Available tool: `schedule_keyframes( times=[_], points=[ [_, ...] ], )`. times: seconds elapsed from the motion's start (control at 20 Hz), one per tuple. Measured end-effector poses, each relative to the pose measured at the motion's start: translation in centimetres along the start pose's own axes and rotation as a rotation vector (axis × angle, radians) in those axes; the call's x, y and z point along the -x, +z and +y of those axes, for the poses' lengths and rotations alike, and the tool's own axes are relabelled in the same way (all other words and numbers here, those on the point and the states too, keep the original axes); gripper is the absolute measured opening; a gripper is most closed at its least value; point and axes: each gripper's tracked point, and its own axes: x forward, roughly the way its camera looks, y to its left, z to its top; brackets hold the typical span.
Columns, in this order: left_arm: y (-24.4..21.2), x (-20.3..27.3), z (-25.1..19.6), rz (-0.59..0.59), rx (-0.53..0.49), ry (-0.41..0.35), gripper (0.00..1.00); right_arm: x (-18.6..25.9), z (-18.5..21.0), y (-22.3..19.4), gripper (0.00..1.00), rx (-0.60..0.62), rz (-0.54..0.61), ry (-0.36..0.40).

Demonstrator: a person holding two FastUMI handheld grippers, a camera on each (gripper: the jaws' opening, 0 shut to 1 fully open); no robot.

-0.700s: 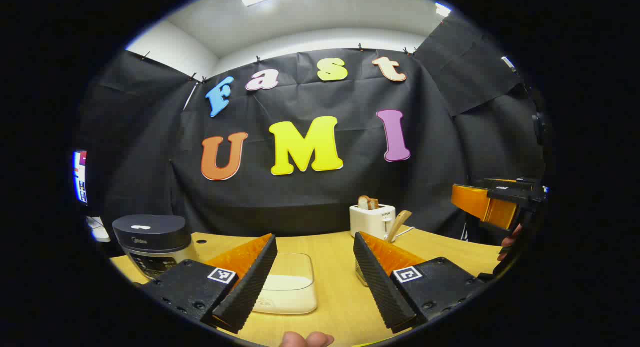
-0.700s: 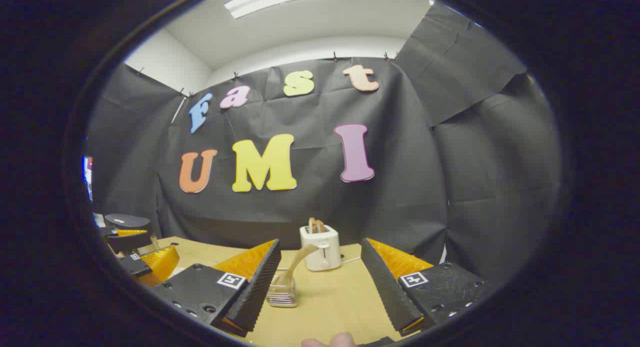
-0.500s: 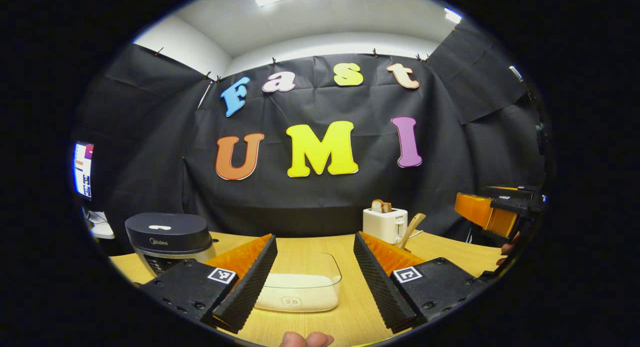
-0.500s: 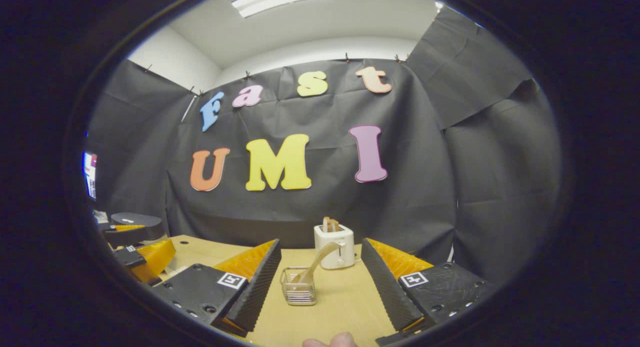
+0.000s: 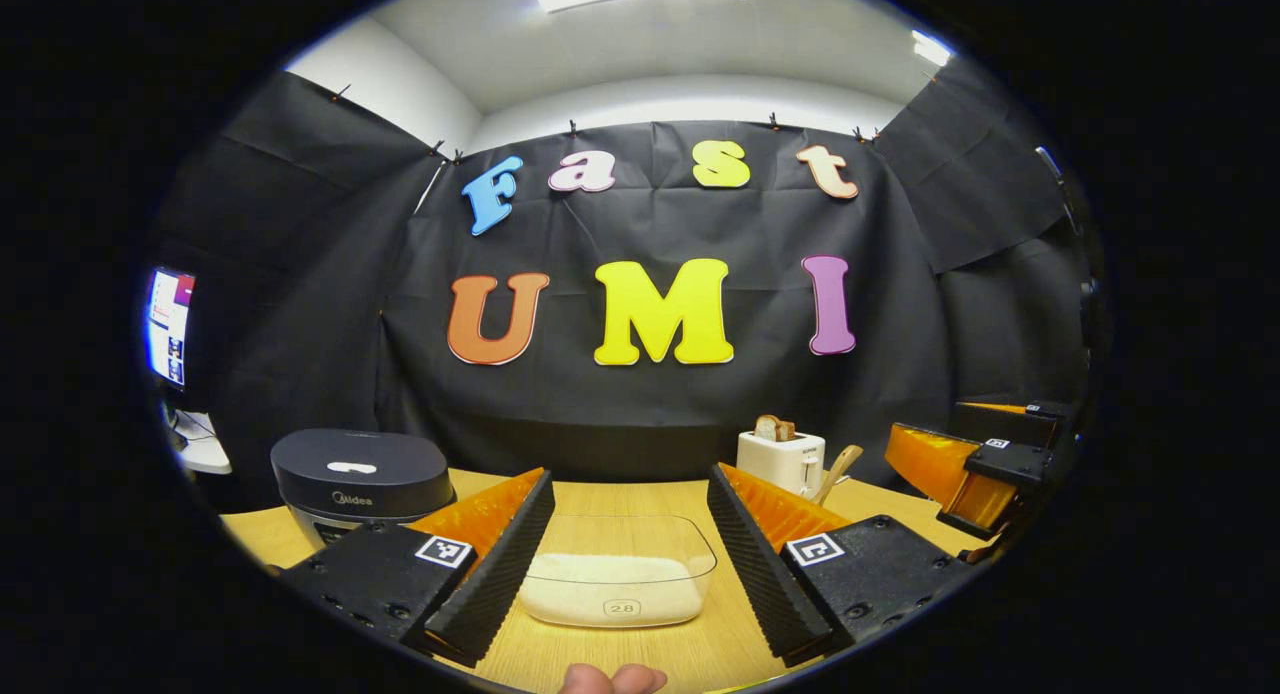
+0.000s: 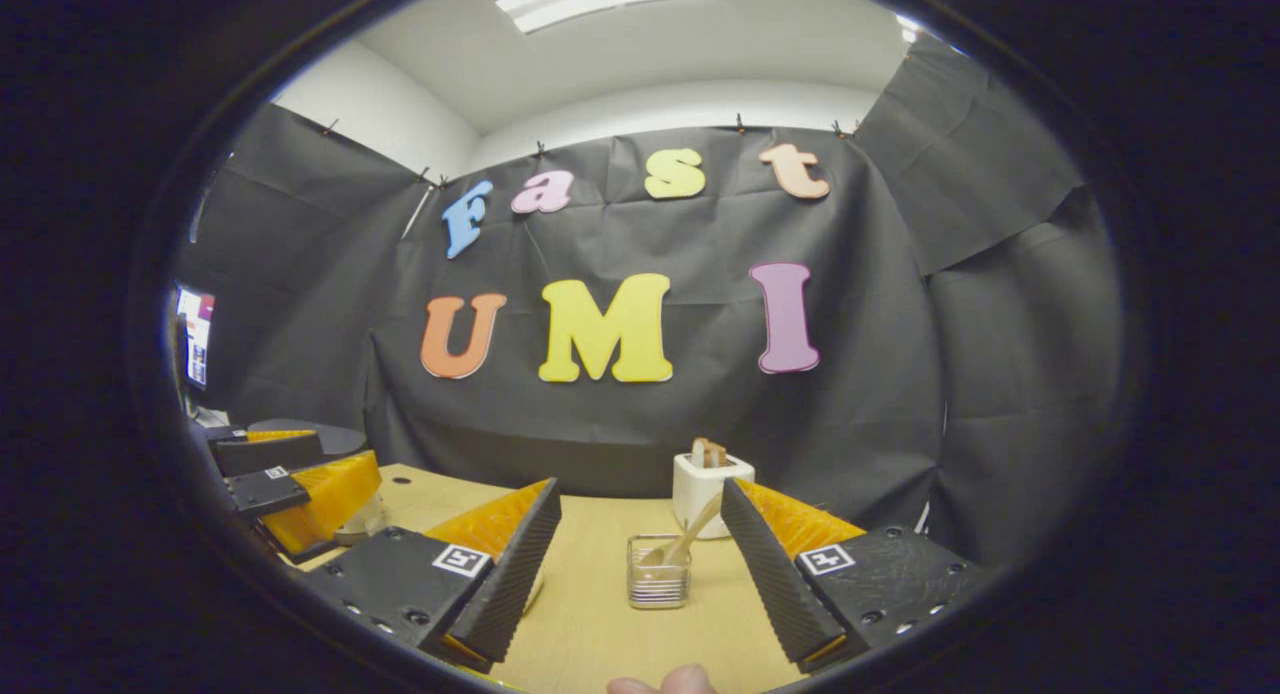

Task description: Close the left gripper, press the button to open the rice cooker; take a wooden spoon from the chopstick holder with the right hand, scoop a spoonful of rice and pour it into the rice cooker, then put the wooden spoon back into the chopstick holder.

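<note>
On the desk's (image 5: 640, 496) left side in the left gripper view sits the rice cooker (image 5: 362, 481), dark lid down, partly hidden behind the left gripper's (image 5: 628, 564) near finger. Left gripper fingers stand wide apart, holding nothing — between them a clear container of rice (image 5: 620, 584) rests on the desk, straight ahead. Farther back and right, a white toaster (image 5: 781, 460) with bread in its slot stands near the black wall; the wooden spoon (image 5: 838, 472) handle leans just beside it, its lower part blocked by the left gripper's right finger. Right gripper (image 5: 975, 464) shows at the right edge of that view, above the desk.

Right gripper view: chopstick holder (image 6: 658, 572) — a small clear cup — stands on the desk (image 6: 600, 614) between the wide-spread fingers of the right gripper (image 6: 640, 574), well apart from both. Wooden spoon (image 6: 685, 542) sits in it, tilted right, handle top crossing the toaster (image 6: 708, 479) behind. Right gripper holds nothing. Left gripper (image 6: 290, 479) visible at the left edge, with the cooker lid (image 6: 335, 436) behind it. A fingertip (image 6: 665, 684) shows at the bottom edge.
</note>
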Motion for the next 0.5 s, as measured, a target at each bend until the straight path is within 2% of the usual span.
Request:
schedule_keyframes(
  times=[0.5],
  points=[
    [-0.51, -0.16, 0.24, 0.032, -0.030, 0.004, 0.98, -0.32, -0.66, -0.74, 0.97, -0.044, 0.030, -0.003]
  ],
)
